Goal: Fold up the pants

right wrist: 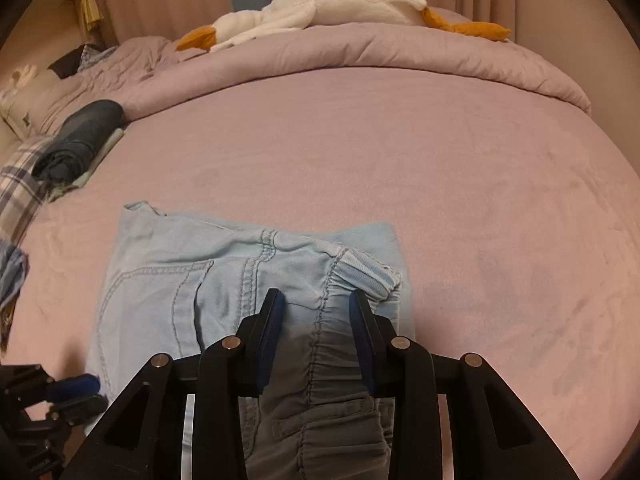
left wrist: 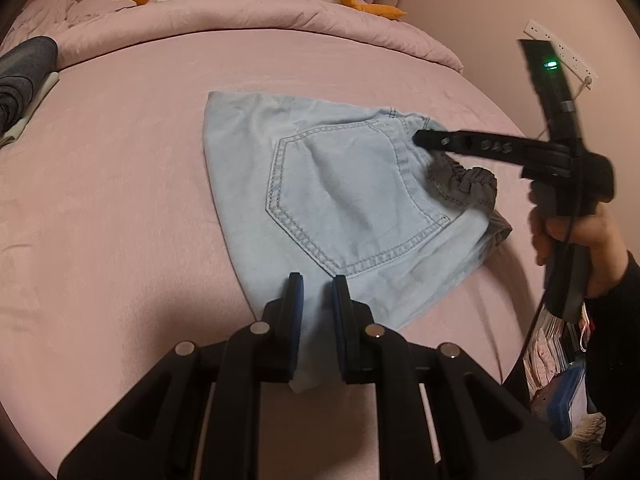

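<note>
Light blue denim pants (left wrist: 340, 184) lie folded on the pink bed sheet (left wrist: 120, 200), back pocket up. My left gripper (left wrist: 317, 280) is shut on the near edge of the cloth, and a corner of it hangs out below the pads. In the right wrist view the pants (right wrist: 168, 272) are bunched at the elastic waistband (right wrist: 320, 360), which fills the gap of my right gripper (right wrist: 316, 296). That gripper is shut on the waistband. From the left wrist view the right gripper (left wrist: 420, 138) reaches in from the right, held by a person's hand (left wrist: 580, 240). The left gripper (right wrist: 86, 394) shows at the lower left.
A white plush goose (right wrist: 340, 0) lies on a rolled pink quilt (right wrist: 360, 56) at the far side of the bed. Dark rolled clothes (right wrist: 80, 132) and a plaid cloth (right wrist: 20, 176) sit at the far left. The bed's right edge drops to clutter (left wrist: 560, 360) below.
</note>
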A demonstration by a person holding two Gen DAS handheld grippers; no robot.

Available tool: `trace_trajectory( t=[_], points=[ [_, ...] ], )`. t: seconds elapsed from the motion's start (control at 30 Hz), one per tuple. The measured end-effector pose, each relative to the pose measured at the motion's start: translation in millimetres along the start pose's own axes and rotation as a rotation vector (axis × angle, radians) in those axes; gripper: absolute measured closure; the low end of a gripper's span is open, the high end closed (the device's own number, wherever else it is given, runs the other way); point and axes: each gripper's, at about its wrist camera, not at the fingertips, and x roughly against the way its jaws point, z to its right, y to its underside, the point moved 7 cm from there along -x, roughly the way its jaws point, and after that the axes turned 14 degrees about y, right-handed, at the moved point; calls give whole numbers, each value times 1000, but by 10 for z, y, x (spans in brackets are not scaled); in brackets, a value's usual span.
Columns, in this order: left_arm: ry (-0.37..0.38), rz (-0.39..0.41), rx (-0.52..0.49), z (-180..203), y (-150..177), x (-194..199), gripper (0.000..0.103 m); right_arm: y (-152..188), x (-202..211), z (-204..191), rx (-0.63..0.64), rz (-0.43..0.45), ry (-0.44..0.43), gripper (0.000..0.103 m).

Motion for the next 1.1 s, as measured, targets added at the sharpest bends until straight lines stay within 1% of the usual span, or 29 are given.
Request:
trace_trajectory(
  t=[0.03, 0.13, 0.33, 0.4, 0.5, 0.57, 0.7, 0.83, 0.9, 1.0, 1.07, 1.1],
  points=[
    [-3, -1, -6, 3, 24, 28, 90, -40, 28, 30, -12, 7, -5, 70],
    [-2, 3, -8, 8, 54, 66, 89, -20, 206, 119, -24, 62, -6, 70],
    [-2, 2, -1, -6, 42, 44, 89, 223, 432, 103, 18, 104, -14, 70],
    [-4, 0, -2, -7, 39, 32, 89, 300, 409, 42, 45, 90, -12, 70],
    [-2, 2, -5, 5, 61, 45, 89, 422, 239, 17, 110, 61, 44, 70],
    [6, 6, -1, -9, 71, 55, 89, 434, 220, 11, 134, 80, 55, 70],
    [16, 3, 12, -46, 80, 74, 89, 361, 290, 47, 101, 59, 45, 70],
    [17, 4, 20, -51, 76, 69, 89, 328, 500, 87, 37, 102, -6, 70],
    [15, 2, 20, -43, 76, 68, 89, 324, 523, 106, 28, 116, -6, 70],
    [13, 0, 16, -30, 82, 72, 89, 355, 379, 152, 22, 73, 17, 70],
    [16, 0, 19, -30, 74, 79, 89, 426, 222, 172, 14, 17, 11, 70],
    [17, -1, 21, -37, 68, 83, 89, 453, 202, 170, 12, 11, 10, 70]
  ],
)
